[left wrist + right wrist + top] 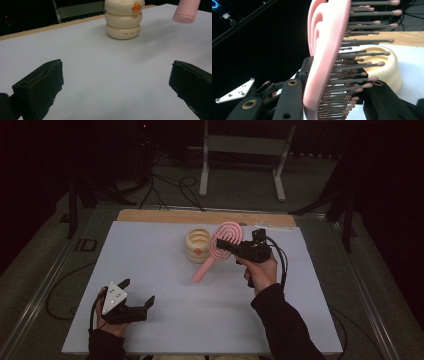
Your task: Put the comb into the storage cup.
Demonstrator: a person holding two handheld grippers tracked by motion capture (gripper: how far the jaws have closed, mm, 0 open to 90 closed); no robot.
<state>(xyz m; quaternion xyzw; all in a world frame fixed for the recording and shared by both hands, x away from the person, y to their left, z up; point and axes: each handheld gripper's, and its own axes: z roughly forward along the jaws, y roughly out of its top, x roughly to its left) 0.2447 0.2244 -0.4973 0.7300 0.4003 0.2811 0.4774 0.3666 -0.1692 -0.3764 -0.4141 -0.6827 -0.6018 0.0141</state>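
Observation:
A pink hairbrush (223,236) hangs in the air over the middle of the white board (165,315), head up and handle slanting down to the left. My right gripper (223,247) is shut on its head; in the right gripper view the jaws clamp the pink back (322,62) and the bristle side, gripper (332,85). A cream ribbed holder (198,245) stands just left of the brush, holder (388,66). My left gripper (138,291) rests open at the board's near left. Its view shows wide jaws, gripper (117,72), the holder (123,20) and the brush handle's end (186,11).
A wooden strip (165,216) runs along the board's far edge, with a small clear object (267,225) at its right. Behind the table stand a metal frame (245,147) and loose cables (170,190) on the floor.

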